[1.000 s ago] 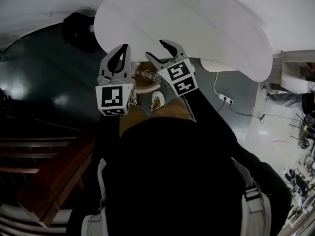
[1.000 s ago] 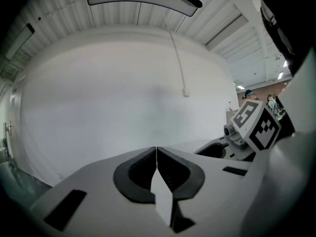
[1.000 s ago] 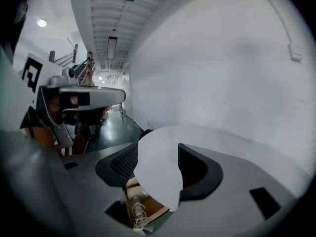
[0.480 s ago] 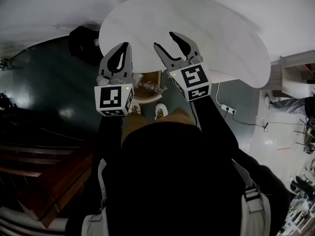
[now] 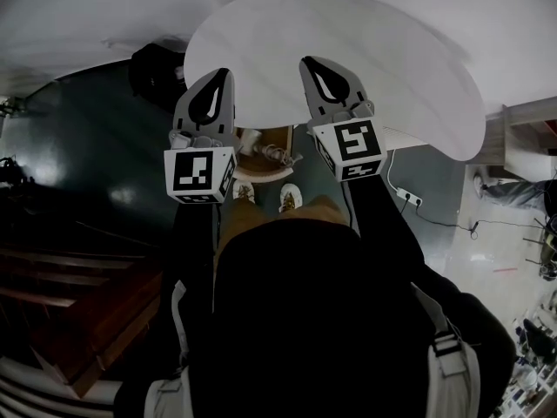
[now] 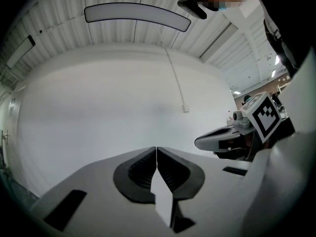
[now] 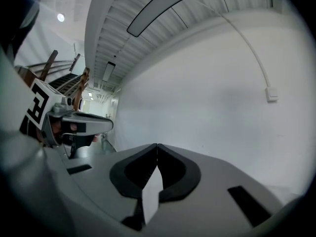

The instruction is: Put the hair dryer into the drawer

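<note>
Fingers of the left gripper (image 5: 218, 78) are pressed together, nothing pinched. Fingers of the right gripper (image 5: 313, 64) have just been closed, with nothing between them. Both are held side by side; a round white worktop (image 5: 392, 50) lies beyond the fingertips. The hair dryer is not seen in any view.

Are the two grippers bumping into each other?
Apart. The head view shows a clear gap between the left gripper and the right gripper.
</note>
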`<state>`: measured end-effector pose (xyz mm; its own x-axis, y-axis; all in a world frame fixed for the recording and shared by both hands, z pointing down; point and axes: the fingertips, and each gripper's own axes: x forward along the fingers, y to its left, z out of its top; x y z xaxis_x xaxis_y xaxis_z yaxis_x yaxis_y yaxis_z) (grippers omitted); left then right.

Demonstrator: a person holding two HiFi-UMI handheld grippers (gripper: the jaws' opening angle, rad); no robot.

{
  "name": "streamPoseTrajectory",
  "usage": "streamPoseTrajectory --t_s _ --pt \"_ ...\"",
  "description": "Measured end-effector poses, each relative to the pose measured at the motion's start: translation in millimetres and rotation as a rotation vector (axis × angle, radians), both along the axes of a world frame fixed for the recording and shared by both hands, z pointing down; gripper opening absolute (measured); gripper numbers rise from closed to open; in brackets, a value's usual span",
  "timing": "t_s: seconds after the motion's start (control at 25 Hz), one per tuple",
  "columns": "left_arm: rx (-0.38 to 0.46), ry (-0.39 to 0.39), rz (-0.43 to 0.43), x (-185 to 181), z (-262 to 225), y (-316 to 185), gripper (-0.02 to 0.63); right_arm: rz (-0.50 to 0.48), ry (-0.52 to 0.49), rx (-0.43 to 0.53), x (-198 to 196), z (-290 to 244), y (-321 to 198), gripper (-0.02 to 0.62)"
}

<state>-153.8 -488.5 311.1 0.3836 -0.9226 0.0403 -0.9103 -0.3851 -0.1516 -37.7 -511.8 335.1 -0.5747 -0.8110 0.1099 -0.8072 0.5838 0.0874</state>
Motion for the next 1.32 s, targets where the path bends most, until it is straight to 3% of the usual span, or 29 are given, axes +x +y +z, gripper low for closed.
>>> streamPoseTrajectory --t_s 0.2,0.4,1.32 --pt "-0.006 -0.015 -0.006 -3.6 3.2 -0.8 0.015 -0.041 -0.040 -0.010 -9.4 -1.7 4.0 0.026" --pt "-0.005 -0.020 -0.009 -3.3 4.4 -0.7 0.015 -0.038 0.018 0.019 -16.0 -3.1 4.7 0.026" --pt "0.005 -0.044 0.044 19.6 6.0 2.7 0.015 -0.010 0.015 -0.015 -8.5 10.8 1.8 0.026"
